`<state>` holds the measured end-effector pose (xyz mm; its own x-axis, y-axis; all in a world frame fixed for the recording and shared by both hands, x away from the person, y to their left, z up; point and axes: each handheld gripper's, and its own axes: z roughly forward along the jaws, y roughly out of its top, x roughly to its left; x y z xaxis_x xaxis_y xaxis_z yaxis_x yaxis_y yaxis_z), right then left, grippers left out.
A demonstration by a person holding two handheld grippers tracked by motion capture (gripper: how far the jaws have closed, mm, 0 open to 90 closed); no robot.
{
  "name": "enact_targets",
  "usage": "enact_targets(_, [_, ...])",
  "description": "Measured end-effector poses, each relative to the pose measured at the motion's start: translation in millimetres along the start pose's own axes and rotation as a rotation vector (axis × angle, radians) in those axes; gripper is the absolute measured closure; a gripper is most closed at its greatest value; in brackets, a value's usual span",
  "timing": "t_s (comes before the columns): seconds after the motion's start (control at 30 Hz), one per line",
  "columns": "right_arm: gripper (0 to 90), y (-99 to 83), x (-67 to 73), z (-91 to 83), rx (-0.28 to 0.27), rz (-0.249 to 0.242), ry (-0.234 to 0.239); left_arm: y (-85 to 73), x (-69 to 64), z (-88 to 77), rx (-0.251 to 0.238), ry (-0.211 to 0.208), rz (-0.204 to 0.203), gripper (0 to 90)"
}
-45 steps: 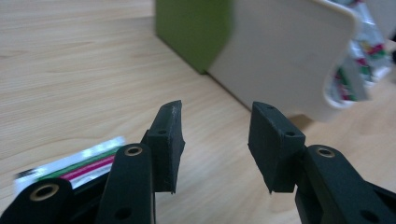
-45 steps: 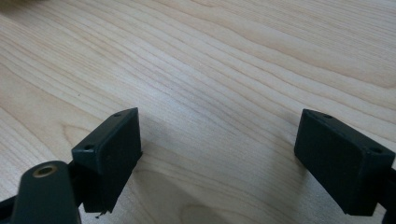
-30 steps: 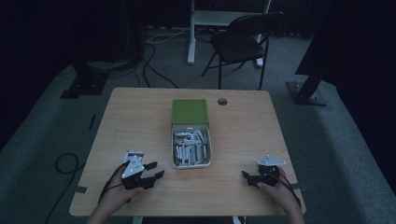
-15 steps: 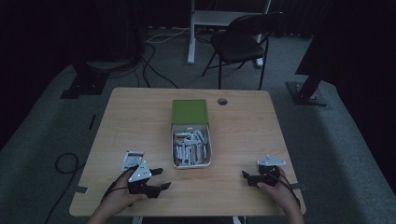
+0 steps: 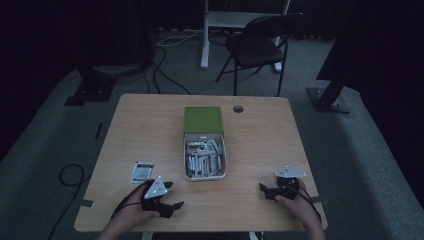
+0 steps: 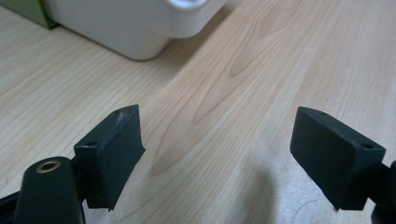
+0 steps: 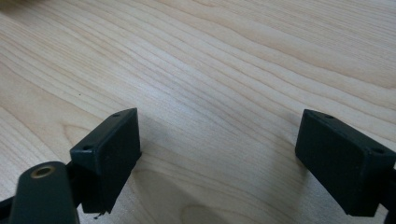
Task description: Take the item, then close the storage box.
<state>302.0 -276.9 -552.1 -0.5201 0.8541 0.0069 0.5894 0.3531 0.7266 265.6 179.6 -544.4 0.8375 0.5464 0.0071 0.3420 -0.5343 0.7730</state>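
Note:
A white open box (image 5: 205,176) of several small sachets stands at the table's middle, its green lid (image 5: 202,119) lying just behind it. One flat sachet (image 5: 142,171) lies alone on the wood to the left of the box. My left gripper (image 5: 175,196) rests low near the front edge, right of that sachet and apart from it, open and empty. In the left gripper view its jaws (image 6: 217,140) point at bare wood, with the white box's corner (image 6: 140,28) and a bit of the green lid (image 6: 25,9) beyond. My right gripper (image 5: 264,191) sits open at the front right over bare wood (image 7: 217,140).
The wooden table (image 5: 270,140) has a cable hole (image 5: 238,108) behind the box. A black folding chair (image 5: 260,45) and a white desk leg (image 5: 205,35) stand beyond the far edge. Cables lie on the grey floor at the left (image 5: 70,175).
My left gripper has drawn back toward the front edge and to the right, leaving the single sachet uncovered on the table. The right gripper has stayed put.

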Motion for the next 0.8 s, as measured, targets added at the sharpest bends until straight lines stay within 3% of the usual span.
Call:
enact_targets(0.23, [13.3, 0.0, 0.1, 0.0, 0.001, 0.000, 0.000, 0.6, -1.5, 2.4, 0.027, -0.010, 0.011, 15.0])
enact_targets(0.5, [12.4, 0.7, 0.4, 0.4, 0.005, -0.012, 0.009, 3.0, 0.8, 3.0, 0.010, -0.004, 0.009, 15.0])
enact_targets(0.7, [13.7, 4.3, 6.5, -0.2, 0.021, -0.032, 0.049, 5.4, 7.0, 0.8, -0.011, 0.024, -0.034, 15.0])
enact_targets(0.8, [13.6, 10.9, 16.7, -3.1, 0.014, -0.080, 0.084, 7.5, 9.1, -0.8, -0.022, 0.033, -0.047, 15.0])
